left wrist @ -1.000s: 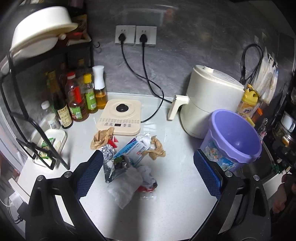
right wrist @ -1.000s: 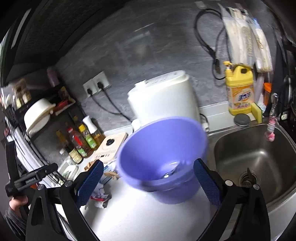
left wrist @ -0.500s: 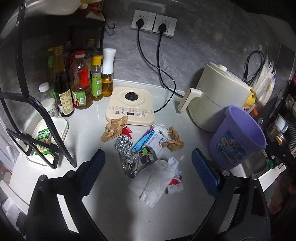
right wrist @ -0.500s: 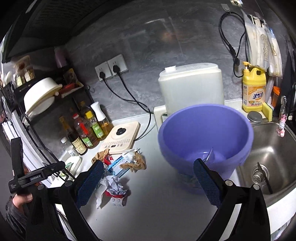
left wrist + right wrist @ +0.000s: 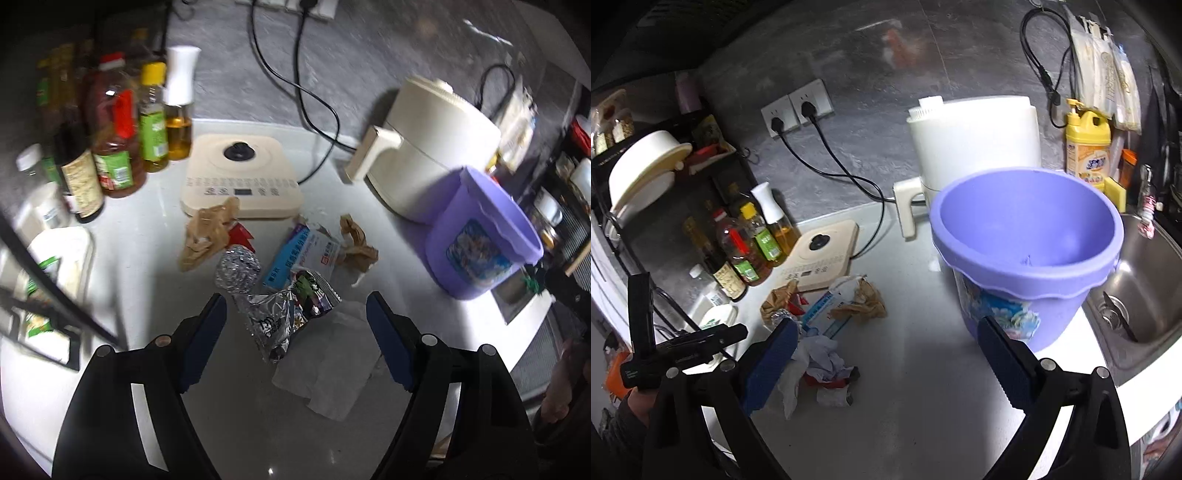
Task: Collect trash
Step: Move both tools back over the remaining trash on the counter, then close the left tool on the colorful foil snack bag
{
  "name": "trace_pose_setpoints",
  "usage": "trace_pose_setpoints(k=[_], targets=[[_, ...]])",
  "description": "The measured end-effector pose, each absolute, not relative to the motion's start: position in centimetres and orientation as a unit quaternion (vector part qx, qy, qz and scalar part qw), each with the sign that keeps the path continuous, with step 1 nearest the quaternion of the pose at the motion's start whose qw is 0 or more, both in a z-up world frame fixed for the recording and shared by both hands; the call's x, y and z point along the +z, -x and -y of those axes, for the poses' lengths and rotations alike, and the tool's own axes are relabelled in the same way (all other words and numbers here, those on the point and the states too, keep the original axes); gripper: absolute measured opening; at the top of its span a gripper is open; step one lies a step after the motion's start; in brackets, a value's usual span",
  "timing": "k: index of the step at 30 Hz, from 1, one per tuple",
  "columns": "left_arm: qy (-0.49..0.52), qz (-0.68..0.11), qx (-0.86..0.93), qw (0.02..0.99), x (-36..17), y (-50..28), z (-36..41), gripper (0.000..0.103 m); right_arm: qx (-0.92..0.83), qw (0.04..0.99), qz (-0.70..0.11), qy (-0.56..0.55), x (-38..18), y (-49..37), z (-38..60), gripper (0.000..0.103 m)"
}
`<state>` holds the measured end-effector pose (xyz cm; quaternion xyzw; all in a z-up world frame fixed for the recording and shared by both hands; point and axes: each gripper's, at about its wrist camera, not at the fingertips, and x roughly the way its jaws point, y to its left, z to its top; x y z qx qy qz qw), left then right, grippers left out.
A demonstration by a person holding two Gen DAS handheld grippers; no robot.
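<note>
A heap of trash lies on the white counter [image 5: 155, 266]: a silver foil wrapper [image 5: 275, 325], a foil ball [image 5: 238, 271], a white tissue [image 5: 325, 369], a blue-and-white box [image 5: 303, 254] and two brown paper wads [image 5: 207, 232] [image 5: 356, 243]. My left gripper [image 5: 295, 325] hangs just above the heap with its jaws closing. The wrapper and tissue lie between the pads, which do not touch them. A purple bucket [image 5: 1027, 251] stands upright by the sink. My right gripper [image 5: 886, 358] is open over bare counter, left of the bucket.
A cream induction cooker [image 5: 240, 177] and a white air fryer [image 5: 436, 147] stand behind the heap, both on black cords. Sauce bottles [image 5: 118, 147] and a black rack [image 5: 55, 295] fill the left. A steel sink [image 5: 1137, 295] and yellow detergent bottle [image 5: 1087, 147] sit at right.
My left gripper has sunk toward the heap and its jaws have narrowed. My right gripper has drawn back from the bucket, which now stands upright on the counter.
</note>
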<state>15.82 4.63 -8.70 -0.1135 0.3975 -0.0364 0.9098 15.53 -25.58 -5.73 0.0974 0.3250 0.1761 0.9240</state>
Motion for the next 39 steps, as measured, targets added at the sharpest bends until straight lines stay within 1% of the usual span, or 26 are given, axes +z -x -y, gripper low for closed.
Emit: trace_pose_setpoints(k=[2, 6, 10, 16, 17, 19, 20, 22, 24, 28, 30, 33, 35, 36, 37, 38, 39], targets=[[0.102, -0.405, -0.050, 0.907, -9.6, -16.6, -4.6, 0.077, 0.165, 0.925, -0.328, -0.099, -5.9, -15.4, 25.4, 0.095], [0.054, -0.429, -0.066, 0.899, -11.2, -18.2, -4.1, 0.071, 0.139, 0.928, -0.331, -0.102, -6.3, -15.3, 25.3, 0.095], [0.011, -0.446, -0.091, 0.890, -12.6, -19.5, -3.4, 0.069, 0.117, 0.930, -0.333, -0.101, -6.6, -15.3, 24.9, 0.095], [-0.007, -0.445, -0.105, 0.889, -14.1, -21.2, -3.7, 0.068, 0.101, 0.928, -0.346, -0.096, -7.5, -15.7, 23.7, 0.095], [-0.009, -0.445, -0.108, 0.889, -14.3, -21.4, -3.7, 0.066, 0.100, 0.927, -0.350, -0.095, -7.7, -15.8, 23.4, 0.095], [-0.010, -0.446, -0.116, 0.888, -14.7, -21.7, -3.7, 0.057, 0.100, 0.925, -0.356, -0.092, -8.0, -16.0, 22.9, 0.095], [-0.008, -0.447, -0.118, 0.887, -14.8, -21.9, -3.8, 0.047, 0.100, 0.924, -0.358, -0.089, -8.1, -16.1, 22.7, 0.095], [0.006, -0.446, -0.121, 0.887, -14.9, -22.0, -4.2, 0.043, 0.102, 0.923, -0.360, -0.085, -8.3, -16.3, 22.3, 0.095], [0.020, -0.441, -0.123, 0.889, -14.7, -22.0, -4.7, 0.035, 0.105, 0.922, -0.363, -0.082, -8.4, -16.6, 21.8, 0.095], [0.050, -0.423, -0.115, 0.897, -13.7, -21.4, -6.0, 0.032, 0.128, 0.917, -0.371, -0.073, -8.4, -17.0, 20.3, 0.095], [0.061, -0.414, -0.112, 0.901, -13.1, -21.0, -6.5, 0.031, 0.146, 0.912, -0.378, -0.070, -8.5, -17.3, 19.5, 0.090], [0.073, -0.400, -0.099, 0.908, -12.3, -20.0, -7.3, 0.031, 0.172, 0.902, -0.392, -0.062, -8.8, -17.8, 18.2, 0.081], [0.082, -0.393, -0.089, 0.911, -11.9, -19.3, -7.7, 0.031, 0.192, 0.893, -0.402, -0.055, -9.0, -17.9, 17.2, 0.069], [0.089, -0.390, -0.082, 0.913, -11.7, -18.8, -8.0, 0.031, 0.205, 0.888, -0.409, -0.050, -9.3, -18.0, 16.6, 0.066], [0.092, -0.389, -0.078, 0.913, -11.6, -18.5, -8.2, 0.030, 0.214, 0.883, -0.415, -0.046, -9.5, -18.1, 16.2, 0.059], [0.096, -0.386, -0.072, 0.914, -11.5, -18.1, -8.4, 0.031, 0.226, 0.877, -0.422, -0.042, -9.8, -18.1, 15.6, 0.051], [0.100, -0.385, -0.064, 0.915, -11.4, -17.7, -8.5, 0.031, 0.237, 0.870, -0.430, -0.036, -10.2, -18.1, 15.0, 0.046]])
